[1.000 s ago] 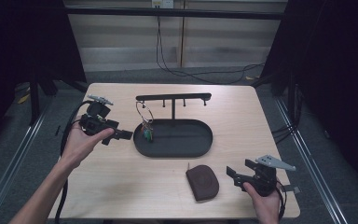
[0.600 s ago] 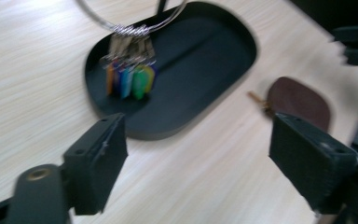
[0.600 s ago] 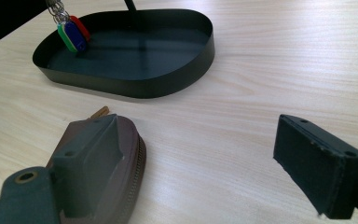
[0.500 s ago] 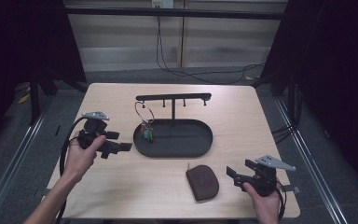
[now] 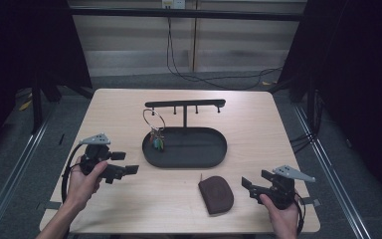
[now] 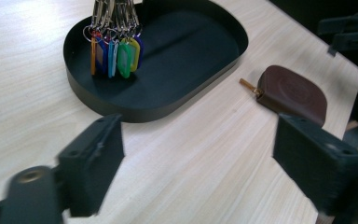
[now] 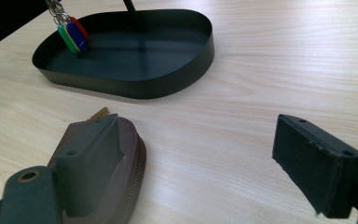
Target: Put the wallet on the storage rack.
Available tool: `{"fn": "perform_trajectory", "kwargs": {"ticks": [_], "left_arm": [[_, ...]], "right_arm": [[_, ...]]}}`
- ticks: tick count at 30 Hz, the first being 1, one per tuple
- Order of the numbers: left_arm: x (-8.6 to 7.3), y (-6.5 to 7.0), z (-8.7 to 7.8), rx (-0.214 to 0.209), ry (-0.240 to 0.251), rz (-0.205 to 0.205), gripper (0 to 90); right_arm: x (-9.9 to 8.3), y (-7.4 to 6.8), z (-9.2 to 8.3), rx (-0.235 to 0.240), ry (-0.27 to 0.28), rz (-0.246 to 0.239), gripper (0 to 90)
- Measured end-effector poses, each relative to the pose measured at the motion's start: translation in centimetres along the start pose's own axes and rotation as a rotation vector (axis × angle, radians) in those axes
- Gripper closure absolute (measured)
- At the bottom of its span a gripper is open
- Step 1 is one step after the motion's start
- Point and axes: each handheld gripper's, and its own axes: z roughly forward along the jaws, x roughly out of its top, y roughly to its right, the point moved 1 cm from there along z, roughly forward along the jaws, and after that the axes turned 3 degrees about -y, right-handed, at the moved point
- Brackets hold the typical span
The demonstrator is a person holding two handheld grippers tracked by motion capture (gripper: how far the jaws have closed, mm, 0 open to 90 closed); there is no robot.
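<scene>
A black oval tray [image 5: 195, 148] carries a T-shaped rack [image 5: 185, 103]. A key ring with coloured tags [image 5: 156, 141] hangs from the rack's left hook, down into the tray. A brown zip pouch [image 5: 216, 194] lies on the table in front of the tray. My left gripper [image 5: 128, 163] hovers left of the tray and points toward it. Its jaws have just been opening and nothing is between them. My right gripper [image 5: 254, 180] sits open just right of the pouch, its left jaw over the pouch's edge [image 7: 131, 144], not gripping. The left gripper view shows the tags [image 6: 114, 51] and the pouch [image 6: 291, 93].
The light wooden table [image 5: 129, 109] has bare room behind and to both sides of the tray. The rack's other hooks hang free. Cables run along the floor behind the table, and dark curtains stand at both sides.
My left hand has drawn back from beside the rack toward the near left of the table and come lower. The right hand has stayed where it was.
</scene>
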Motion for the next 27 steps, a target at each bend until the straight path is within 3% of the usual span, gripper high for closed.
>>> {"fn": "perform_trajectory", "kwargs": {"ticks": [3, 5, 11, 13, 17, 20, 24, 27], "left_arm": [[-1.5, -0.1, -0.2, -0.004, 0.027, -0.041, 16.0], [-2.2, -0.1, -0.2, 0.000, 0.006, -0.041, 16.0], [-3.5, 0.1, -0.7, 0.008, 0.006, -0.052, 16.0], [-3.9, 0.3, -0.8, 0.018, 0.001, -0.039, 16.0], [-5.5, 0.6, -1.0, 0.008, -0.002, -0.045, 16.0], [-6.7, 0.5, -1.1, -0.020, -0.007, -0.072, 16.0], [-7.9, 0.5, -1.0, -0.034, -0.024, -0.090, 15.9], [-8.5, 0.8, -1.0, -0.024, -0.031, -0.088, 16.2]], "right_arm": [[0.1, 0.1, 0.1, 0.001, 0.001, 0.009, 16.0], [0.1, 0.1, 0.2, -0.002, -0.004, 0.006, 16.9], [0.0, 0.0, 0.3, 0.000, -0.014, 0.001, 16.9], [0.0, 0.0, 0.3, -0.001, -0.017, 0.000, 16.9], [0.0, 0.0, 0.3, -0.002, -0.019, -0.003, 16.9], [0.0, 0.0, 0.3, 0.004, -0.021, -0.001, 16.9], [0.0, -0.4, 0.5, 0.021, -0.062, -0.010, 17.7], [0.2, -0.7, 0.9, 0.064, -0.109, -0.005, 20.3]]}}
